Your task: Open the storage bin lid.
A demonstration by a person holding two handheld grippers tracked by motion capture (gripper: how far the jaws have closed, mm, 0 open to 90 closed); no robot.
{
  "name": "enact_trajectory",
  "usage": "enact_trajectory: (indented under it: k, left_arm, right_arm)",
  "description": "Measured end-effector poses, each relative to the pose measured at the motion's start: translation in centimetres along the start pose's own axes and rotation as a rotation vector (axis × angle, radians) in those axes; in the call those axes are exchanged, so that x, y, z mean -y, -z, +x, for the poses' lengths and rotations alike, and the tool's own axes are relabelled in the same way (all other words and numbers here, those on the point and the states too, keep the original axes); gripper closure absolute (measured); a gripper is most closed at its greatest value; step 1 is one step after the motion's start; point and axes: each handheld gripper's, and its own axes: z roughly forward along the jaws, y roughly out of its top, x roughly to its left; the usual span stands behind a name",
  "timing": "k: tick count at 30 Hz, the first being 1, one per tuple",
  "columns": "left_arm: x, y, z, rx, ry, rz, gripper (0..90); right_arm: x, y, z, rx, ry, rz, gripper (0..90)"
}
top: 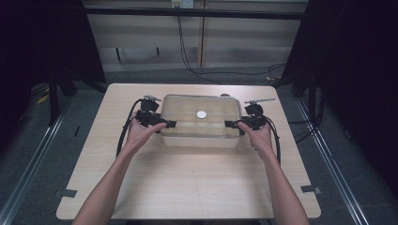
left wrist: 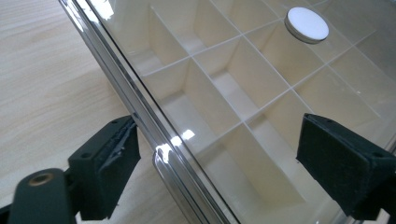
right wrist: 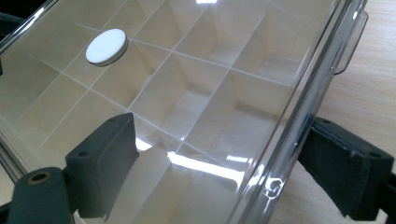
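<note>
boxes: one clear box (top: 199,133) with little rooms inside
round white knobs: one knob (top: 202,114) on its lid
grippers: two, left gripper (top: 170,124) and right gripper (top: 228,124)
tables: one table (top: 187,183)

The bench (top: 187,178) was light wood with a fine straight grain. The box (top: 199,136) was clear plastic, its lid glossy with white glare. The dividers (left wrist: 243,123) inside were cream-white, forming a grid pattern. The disc (left wrist: 307,24) on the lid was white with a grey edge. Both grippers' fingers (left wrist: 109,172) were matte black, as were the cables (top: 124,133). The floor (top: 42,154) was dark grey.
</note>
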Motion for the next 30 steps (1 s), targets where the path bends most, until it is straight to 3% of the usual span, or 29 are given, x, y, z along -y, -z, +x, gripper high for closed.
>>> enact_trajectory:
  k: [5,11,18,22,30]
  left_arm:
    - [-0.1,-0.2,0.2,0.026,0.011,0.007,11.5]
    - [0.2,-0.2,0.1,0.043,0.027,0.002,12.2]
    - [0.2,-0.1,-0.1,0.028,0.020,-0.014,12.7]
    - [0.4,0.0,-0.1,0.024,0.020,-0.038,13.6]
    - [0.4,0.5,-0.2,0.024,0.000,-0.073,19.7]
  right_arm:
    - [0.1,-0.1,-0.1,-0.008,-0.012,-0.003,12.4]
    - [0.1,0.0,0.3,0.019,0.009,-0.021,12.4]
    - [0.6,-0.1,0.2,0.022,-0.003,-0.066,13.5]
    - [0.4,0.4,0.5,0.065,0.022,-0.090,16.8]
    - [0.3,1.3,0.5,0.032,0.009,-0.150,22.4]
